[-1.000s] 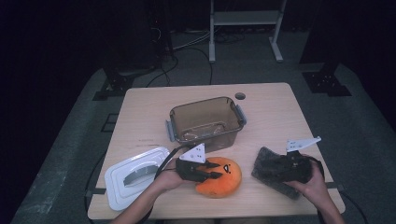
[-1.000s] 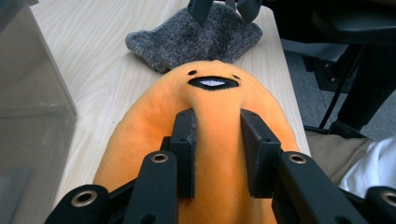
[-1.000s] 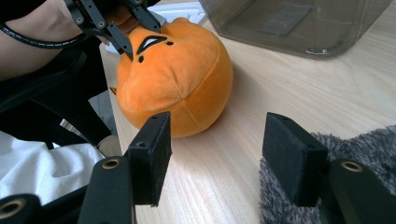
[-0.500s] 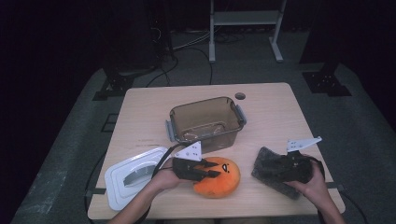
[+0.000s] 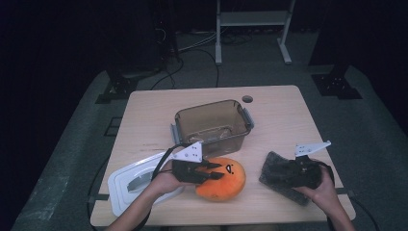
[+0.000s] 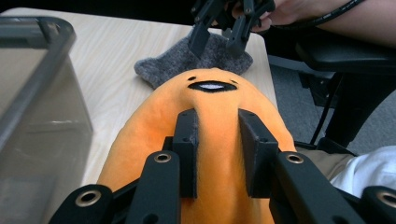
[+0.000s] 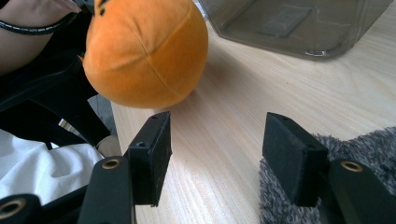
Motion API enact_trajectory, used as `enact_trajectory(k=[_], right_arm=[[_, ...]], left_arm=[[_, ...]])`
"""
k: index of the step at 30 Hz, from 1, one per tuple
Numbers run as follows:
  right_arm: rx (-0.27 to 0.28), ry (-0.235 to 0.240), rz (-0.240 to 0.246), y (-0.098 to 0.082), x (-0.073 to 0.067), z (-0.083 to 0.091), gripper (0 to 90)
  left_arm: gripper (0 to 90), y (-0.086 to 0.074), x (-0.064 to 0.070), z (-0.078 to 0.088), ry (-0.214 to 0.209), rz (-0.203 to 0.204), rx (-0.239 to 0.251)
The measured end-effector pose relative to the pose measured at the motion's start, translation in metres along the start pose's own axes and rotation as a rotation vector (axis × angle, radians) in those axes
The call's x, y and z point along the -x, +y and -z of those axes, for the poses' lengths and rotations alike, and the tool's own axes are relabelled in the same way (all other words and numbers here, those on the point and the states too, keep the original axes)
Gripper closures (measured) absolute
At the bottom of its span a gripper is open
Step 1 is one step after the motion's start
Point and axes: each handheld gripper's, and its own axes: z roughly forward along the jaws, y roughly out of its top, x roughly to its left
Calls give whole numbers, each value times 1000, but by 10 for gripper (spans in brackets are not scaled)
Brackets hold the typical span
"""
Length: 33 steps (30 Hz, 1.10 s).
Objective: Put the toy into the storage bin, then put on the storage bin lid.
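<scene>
An orange plush toy (image 5: 228,185) with a small black face lies at the table's front middle. My left gripper (image 5: 211,172) is shut on it, and in the left gripper view both pads pinch a fold of orange plush (image 6: 215,107) between them (image 6: 218,135). A grey fuzzy cloth (image 5: 275,169) lies to the right of the toy. My right gripper (image 5: 288,172) rests over that cloth, open. In the right gripper view its jaws (image 7: 217,135) stand wide apart over bare wood, with the cloth (image 7: 369,140) under the right one and the plush (image 7: 144,51) ahead.
A clear brown plastic container (image 5: 211,120) stands open just behind the toy. Its white lid (image 5: 127,180) lies at the front left, under my left forearm. A round hole (image 5: 247,99) marks the tabletop's far side. The table's front edge is close to both hands.
My left gripper has risen a little with the plush pinched in it, tugging the toy's top upward. The right gripper and the grey cloth have stayed put.
</scene>
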Motion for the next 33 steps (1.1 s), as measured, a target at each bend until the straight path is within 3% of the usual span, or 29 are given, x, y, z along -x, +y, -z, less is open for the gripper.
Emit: enact_trajectory(k=[15, 24, 33], right_arm=[[2, -3, 0, 0, 1, 1, 409], [1, -3, 3, 0, -1, 1, 409], [-8, 1, 2, 0, 0, -1, 409]], left_arm=[[711, 32, 2, 28, 26, -37, 43], [711, 38, 0, 32, 40, -21, 76], [715, 44, -3, 38, 48, -28, 79]])
